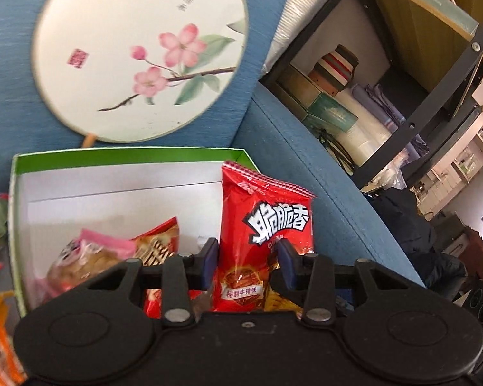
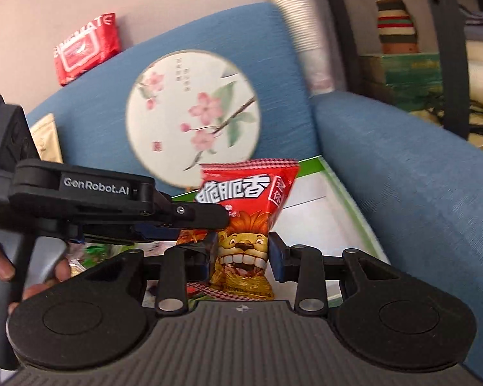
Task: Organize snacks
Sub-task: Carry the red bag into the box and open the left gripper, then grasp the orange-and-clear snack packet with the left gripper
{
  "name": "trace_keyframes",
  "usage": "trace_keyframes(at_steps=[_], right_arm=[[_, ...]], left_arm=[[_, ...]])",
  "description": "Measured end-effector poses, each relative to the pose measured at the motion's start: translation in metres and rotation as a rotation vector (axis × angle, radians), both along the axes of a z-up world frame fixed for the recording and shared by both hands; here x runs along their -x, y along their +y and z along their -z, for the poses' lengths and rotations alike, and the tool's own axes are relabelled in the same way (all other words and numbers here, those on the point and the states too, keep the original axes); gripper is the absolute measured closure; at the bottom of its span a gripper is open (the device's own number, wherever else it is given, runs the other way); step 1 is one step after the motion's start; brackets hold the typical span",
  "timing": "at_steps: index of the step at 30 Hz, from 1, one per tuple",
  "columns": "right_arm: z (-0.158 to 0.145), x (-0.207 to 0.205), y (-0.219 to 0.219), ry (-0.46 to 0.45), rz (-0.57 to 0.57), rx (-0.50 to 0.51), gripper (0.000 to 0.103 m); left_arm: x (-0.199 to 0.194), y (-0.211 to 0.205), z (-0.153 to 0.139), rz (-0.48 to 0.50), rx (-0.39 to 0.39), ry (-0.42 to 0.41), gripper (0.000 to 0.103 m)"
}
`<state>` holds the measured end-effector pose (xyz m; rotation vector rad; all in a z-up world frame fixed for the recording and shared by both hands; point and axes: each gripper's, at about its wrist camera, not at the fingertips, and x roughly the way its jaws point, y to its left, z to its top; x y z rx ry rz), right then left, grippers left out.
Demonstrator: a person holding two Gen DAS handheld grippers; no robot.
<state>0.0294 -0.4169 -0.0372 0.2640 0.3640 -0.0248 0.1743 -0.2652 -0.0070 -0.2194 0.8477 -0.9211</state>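
Right wrist view: my right fingers [image 2: 241,252], half open, clamp an upright red foil snack packet [image 2: 246,212]; my left fingers [image 1: 246,262] pinch another above the green-rimmed cardboard box [image 1: 128,156].

my two grippers are matte black: the left gripper [image 1: 246,265] and right gripper [image 2: 241,251] have blue pads [image 1: 211,257], silver pivot screws and round discs; white "genrobot.ai" lettering marks one arm.

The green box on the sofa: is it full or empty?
Partly filled. The green box holds a few snack packets at its near end, while much of its white floor is bare.
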Motion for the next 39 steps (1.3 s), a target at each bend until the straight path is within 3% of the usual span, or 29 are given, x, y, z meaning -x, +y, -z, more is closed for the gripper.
trace_keyframes(at_steps=[1,2,4,5,7,8,15,19,21,23,25,26,34,39], right_arm=[[0.003,-0.003,0.000,0.005,0.021,0.031,0.044],[0.007,-0.006,-0.001,0.016,0.041,0.058,0.043],[0.018,-0.012,-0.003,0.052,0.085,0.102,0.032],[0.021,-0.014,-0.002,0.070,0.098,0.119,0.028],[0.023,-0.006,0.001,0.054,0.115,0.135,0.003],[0.023,-0.001,0.003,0.036,0.120,0.134,0.000],[0.009,0.016,0.028,-0.015,0.079,0.149,0.001],[0.011,0.012,0.047,0.021,-0.004,0.184,0.024],[0.018,0.003,0.053,0.068,-0.021,0.205,0.026],[0.025,-0.008,0.052,0.123,0.029,0.209,0.024],[0.027,-0.012,0.050,0.120,0.124,0.221,0.004],[0.025,-0.010,0.052,0.108,0.140,0.221,0.001],[0.010,0.013,0.109,0.053,-0.103,0.214,0.001],[0.007,0.023,0.138,0.054,-0.229,0.196,0.001]], left_arm=[[-0.002,-0.004,0.002,0.003,-0.014,-0.003,0.070],[-0.003,-0.007,0.005,0.002,-0.034,-0.004,0.044],[0.000,-0.005,0.008,-0.022,-0.066,-0.015,0.006],[0.002,0.000,0.007,-0.037,-0.063,-0.029,0.000],[0.008,0.015,0.004,-0.060,-0.045,-0.046,0.000],[0.009,0.023,0.002,-0.073,-0.040,-0.045,0.000],[0.017,0.092,-0.018,-0.176,-0.004,-0.035,0.000],[0.026,0.137,-0.019,-0.254,-0.036,-0.064,0.000],[0.028,0.156,-0.015,-0.295,-0.058,-0.055,0.000],[0.028,0.173,-0.008,-0.329,-0.068,-0.029,0.000],[0.026,0.188,-0.001,-0.360,-0.075,0.001,0.000],[0.025,0.193,0.003,-0.370,-0.076,0.016,0.000],[0.007,0.206,0.028,-0.423,-0.059,0.116,0.000],[0.017,0.195,0.027,-0.328,-0.043,0.112,0.000]])
